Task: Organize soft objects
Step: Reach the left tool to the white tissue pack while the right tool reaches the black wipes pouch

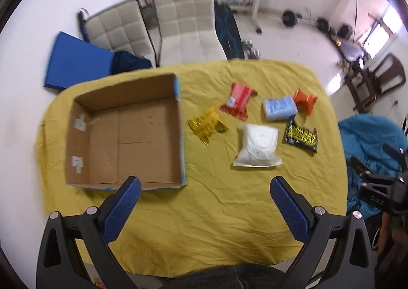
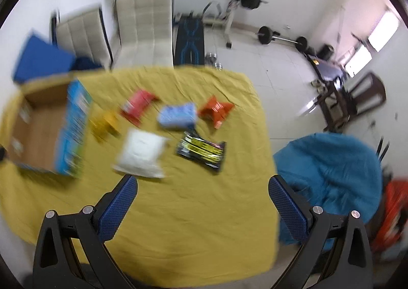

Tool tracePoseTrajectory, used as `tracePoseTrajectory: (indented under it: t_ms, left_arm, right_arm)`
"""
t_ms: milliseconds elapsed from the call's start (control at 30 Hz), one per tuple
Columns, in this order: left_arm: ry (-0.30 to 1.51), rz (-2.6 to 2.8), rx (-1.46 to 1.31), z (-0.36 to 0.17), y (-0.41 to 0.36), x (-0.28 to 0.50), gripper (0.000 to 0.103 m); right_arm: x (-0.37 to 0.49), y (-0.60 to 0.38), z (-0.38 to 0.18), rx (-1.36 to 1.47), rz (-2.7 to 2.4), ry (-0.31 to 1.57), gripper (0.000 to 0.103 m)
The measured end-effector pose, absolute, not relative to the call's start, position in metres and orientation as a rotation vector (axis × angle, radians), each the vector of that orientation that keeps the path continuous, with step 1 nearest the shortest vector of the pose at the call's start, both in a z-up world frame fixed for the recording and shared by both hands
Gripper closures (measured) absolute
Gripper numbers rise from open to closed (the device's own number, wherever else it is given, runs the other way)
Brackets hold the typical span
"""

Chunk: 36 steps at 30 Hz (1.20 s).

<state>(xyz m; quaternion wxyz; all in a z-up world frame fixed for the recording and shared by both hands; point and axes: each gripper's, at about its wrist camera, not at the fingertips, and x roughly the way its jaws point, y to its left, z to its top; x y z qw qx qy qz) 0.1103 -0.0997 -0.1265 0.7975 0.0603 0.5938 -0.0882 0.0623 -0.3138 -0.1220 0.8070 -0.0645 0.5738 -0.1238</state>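
From my feeds, the biggest thing is the bench (image 1: 193, 225), draped in a wrinkled yellow cloth (image 1: 229, 212) that covers its whole top. On its left part sits an open cardboard box (image 1: 122, 136) with blue printed outer sides; I see nothing inside it except 2 pale labels on its left inner wall.

Both tools hover above the near edge of the bench. The left hand-held gripper (image 1: 205, 187) has its blue-padded fingers (image 1: 122, 210) spread wide, holding nothing, and its left finger overlaps the box's near wall in view. The right hand-held gripper (image 2: 202, 184) is likewise spread wide and holds nothing; its view is motion-blurred.

The soft things all lie on the cloth to the right of the box, 6 in total. The white pouch (image 1: 257, 147) is the largest and nearest to me. Beyond it, at the far side of the group, lies the red packet (image 1: 238, 100). The yellow packet (image 1: 207, 124) sits closest to the box, just beside its right wall. The light blue pack (image 1: 279, 108) lies right of the red one, touching the orange packet (image 1: 304, 100) at its far right corner. The black and yellow wipes pack (image 1: 301, 137) lies just below the blue one, right of the white pouch.
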Motion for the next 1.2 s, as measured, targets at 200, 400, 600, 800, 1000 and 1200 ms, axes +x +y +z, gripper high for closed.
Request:
tracePoseTrajectory:
  t_ms: [200, 400, 600, 800, 1000, 1200]
  left_arm:
    - [1.391, -0.222, 0.184, -0.208, -0.153, 0.155, 0.0]
    - [1.517, -0.281, 0.203, -0.282, -0.192, 0.185, 0.0]
    - [1.58, -0.276, 0.206, -0.318, -0.205, 0.197, 0.0]
    - [1.626, -0.267, 0.186, -0.335, -0.207, 0.198, 0.0]
    - [1.68, -0.296, 0.186, -0.359, -0.224, 0.199, 0.0]
    - [1.736, -0.324, 0.208, -0.386, -0.242, 0.197, 0.0]
  right_arm:
    - [0.119, -0.358, -0.242, -0.364, -0.058, 1.431, 0.0]
    - [0.161, -0.379, -0.344, -0.485, 0.1, 1.594, 0.003]
    - [0.191, -0.395, -0.405, -0.502, 0.187, 1.674, 0.013]
    - [0.2, -0.42, -0.419, -0.273, 0.136, 1.725, 0.022]
    - [0.176, -0.478, -0.441, 0.413, -0.104, 1.897, 0.026]
    - [0.176, -0.466, -0.429, 0.195, -0.053, 1.755, 0.025]
